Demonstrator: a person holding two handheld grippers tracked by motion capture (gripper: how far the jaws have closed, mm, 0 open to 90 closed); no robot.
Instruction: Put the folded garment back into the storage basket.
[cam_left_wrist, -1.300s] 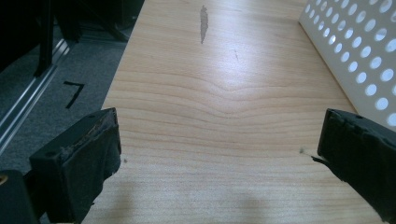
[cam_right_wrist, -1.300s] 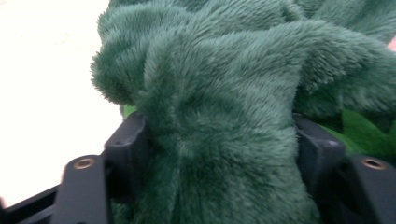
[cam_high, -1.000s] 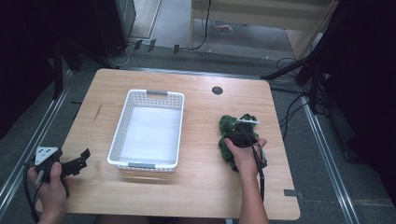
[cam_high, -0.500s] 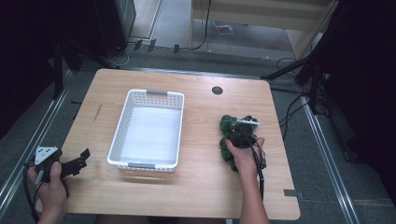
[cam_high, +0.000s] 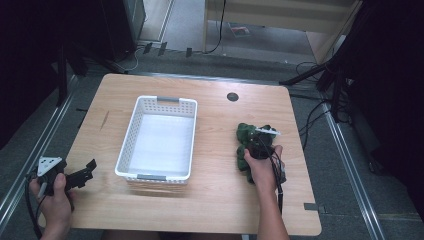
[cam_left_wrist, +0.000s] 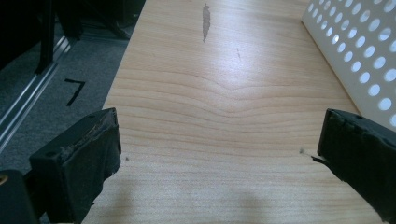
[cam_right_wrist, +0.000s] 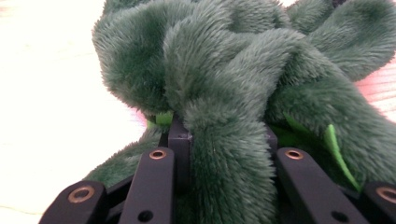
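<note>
1. A green plush toy (cam_high: 248, 141) is seen lying on the right half of the wooden table (cam_high: 215, 210), just right of a white perforated basket (cam_high: 131, 145) and apart from it.
2. The right tool (cam_high: 260, 145) is set down on the toy; in the right gripper view its jaws are closed on a thick fold of the green fur (cam_right_wrist: 224, 140), which is pinched between them.
3. The left tool (cam_high: 82, 175) is held at the table's near left corner, its jaws spread wide with nothing between them and bare wood seen beyond.
4. The step in hand is judged to be the grasp of the toy, which is not yet lifted.
5. A lift clear of the table is called for next, then, it is judged, a carry leftwards over the basket's rim, with the grip kept firm on the soft, yielding fur.
</note>
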